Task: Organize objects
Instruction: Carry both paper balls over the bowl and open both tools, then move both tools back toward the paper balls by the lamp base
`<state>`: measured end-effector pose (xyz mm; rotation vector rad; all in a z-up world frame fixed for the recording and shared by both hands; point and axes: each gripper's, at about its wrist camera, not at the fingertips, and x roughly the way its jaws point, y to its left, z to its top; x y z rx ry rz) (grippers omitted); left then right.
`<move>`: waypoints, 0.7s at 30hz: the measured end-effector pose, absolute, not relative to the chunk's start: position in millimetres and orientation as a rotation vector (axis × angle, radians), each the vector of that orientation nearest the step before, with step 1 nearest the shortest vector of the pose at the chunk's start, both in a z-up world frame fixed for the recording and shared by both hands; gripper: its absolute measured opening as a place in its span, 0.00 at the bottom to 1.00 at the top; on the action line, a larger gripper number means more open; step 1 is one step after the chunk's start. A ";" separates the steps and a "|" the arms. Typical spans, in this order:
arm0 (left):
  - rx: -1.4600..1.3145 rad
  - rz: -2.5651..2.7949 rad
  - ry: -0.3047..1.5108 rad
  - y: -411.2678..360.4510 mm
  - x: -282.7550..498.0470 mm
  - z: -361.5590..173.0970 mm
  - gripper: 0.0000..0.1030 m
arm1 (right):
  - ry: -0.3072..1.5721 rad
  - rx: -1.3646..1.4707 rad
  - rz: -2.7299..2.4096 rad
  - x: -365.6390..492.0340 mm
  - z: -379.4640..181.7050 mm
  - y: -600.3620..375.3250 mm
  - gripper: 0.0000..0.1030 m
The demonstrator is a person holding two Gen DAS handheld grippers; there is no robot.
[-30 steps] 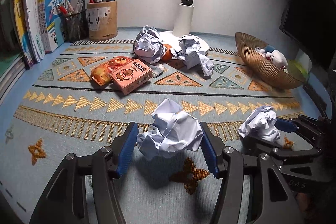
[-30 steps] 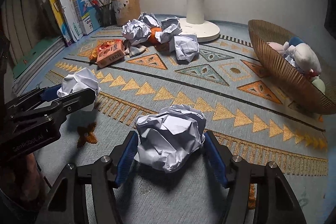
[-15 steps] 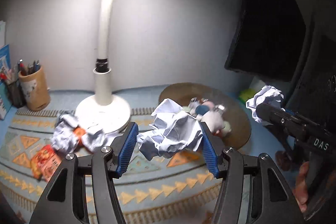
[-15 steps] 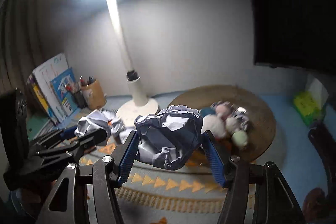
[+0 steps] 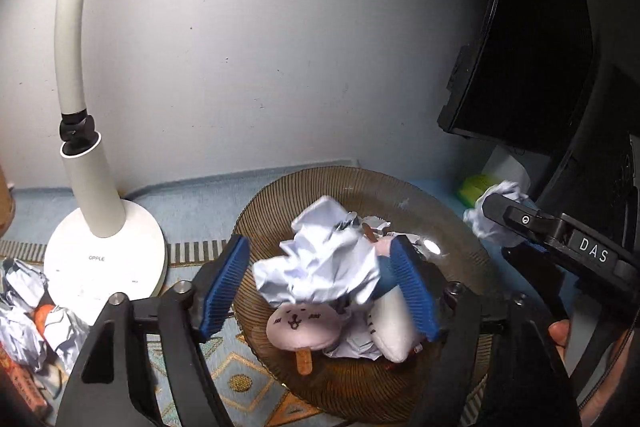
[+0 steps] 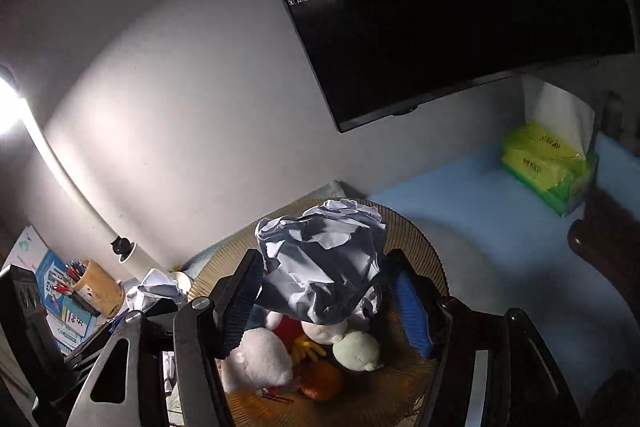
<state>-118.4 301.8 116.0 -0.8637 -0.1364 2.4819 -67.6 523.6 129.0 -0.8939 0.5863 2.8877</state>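
Note:
My left gripper (image 5: 320, 283) hangs over the brown ribbed bowl (image 5: 280, 195). Its blue pads stand wider than the crumpled paper ball (image 5: 320, 263) between them, with a gap on the left; the ball seems loose above the plush toys (image 5: 300, 323). My right gripper (image 6: 328, 299) is also over the bowl (image 6: 420, 239), and its crumpled paper ball (image 6: 320, 267) sits between pads that stand slightly wider than it. The right gripper also shows in the left wrist view (image 5: 520, 223) with paper at its tips.
A white desk lamp (image 5: 100, 227) stands left of the bowl, with more crumpled paper (image 5: 24, 311) beside it. A dark monitor (image 6: 440, 7) hangs above. A green tissue pack (image 6: 548, 163) sits at the far right. A pen cup (image 6: 96, 291) and books stand at the left.
Both grippers moved from the rug up and right to above the bowl. The jaws of both now stand wider than the paper balls they carried.

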 end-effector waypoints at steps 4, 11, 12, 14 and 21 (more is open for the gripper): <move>-0.874 2.456 -0.144 297.9 -116.4 118.0 0.73 | 0.591 -0.896 2.867 -69.1 124.5 531.6 0.76; -0.813 2.491 -0.158 262.0 -72.5 145.1 0.73 | 0.582 -0.874 2.936 -38.5 145.1 513.2 0.76; -0.796 2.502 -0.162 254.5 -62.7 151.1 0.73 | 0.577 -0.876 2.953 -32.3 149.0 506.8 0.76; -0.761 2.522 -0.175 239.3 -43.6 163.8 0.73 | 0.574 -0.888 3.000 -18.4 155.9 491.1 0.76; -0.634 2.702 -0.234 149.9 34.2 198.0 1.00 | 0.470 -0.977 3.202 29.2 166.9 411.0 0.85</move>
